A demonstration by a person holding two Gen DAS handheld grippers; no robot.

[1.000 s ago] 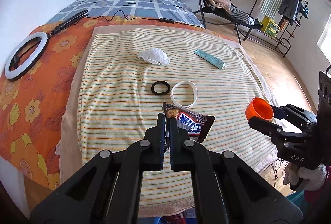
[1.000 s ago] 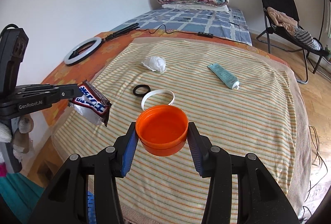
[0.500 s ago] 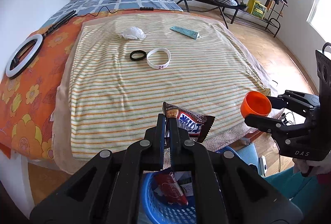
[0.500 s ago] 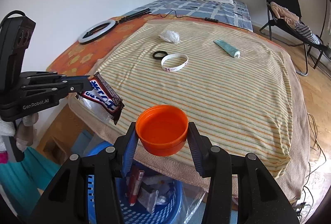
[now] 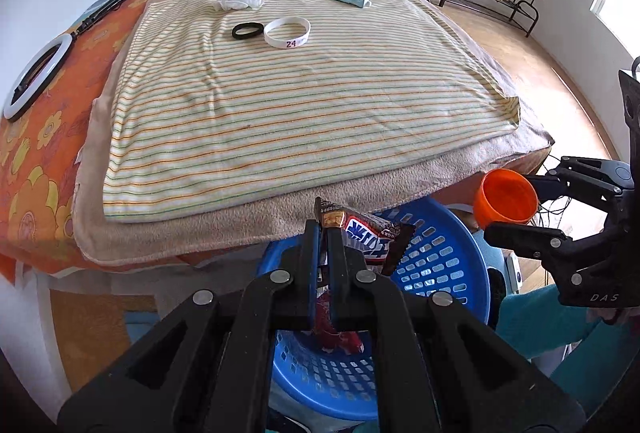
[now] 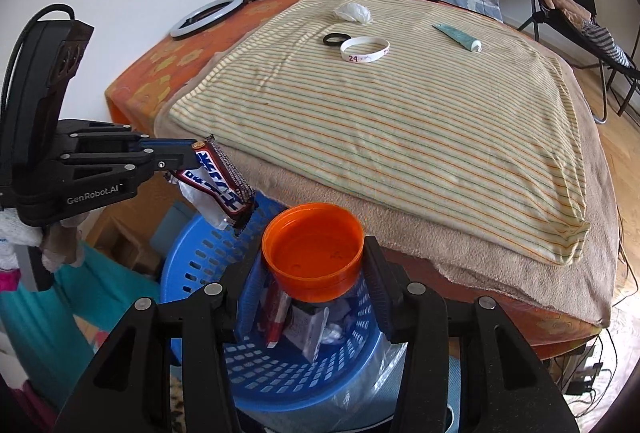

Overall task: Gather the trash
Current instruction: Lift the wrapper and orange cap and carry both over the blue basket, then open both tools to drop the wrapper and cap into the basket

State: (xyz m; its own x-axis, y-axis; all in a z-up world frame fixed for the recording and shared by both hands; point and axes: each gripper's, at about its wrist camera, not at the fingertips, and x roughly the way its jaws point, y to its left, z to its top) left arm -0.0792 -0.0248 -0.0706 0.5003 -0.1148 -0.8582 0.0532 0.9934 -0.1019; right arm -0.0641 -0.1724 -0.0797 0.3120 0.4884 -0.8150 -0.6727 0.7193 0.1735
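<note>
- Left gripper was clamped tight on 1 candy wrapper, held over the blue basket directly below.
- Right gripper was part-open, gripping 1 orange cup above the same basket.
- Crumpled tissue, black ring, white wristband and tube lay on the striped blanket, well ahead of both grippers.

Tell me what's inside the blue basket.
The blue basket holds mixed trash: a red wrapper, a red-and-white packet, clear plastic packaging and crumpled white paper. The orange cap and both grippers cover the rest.
</note>
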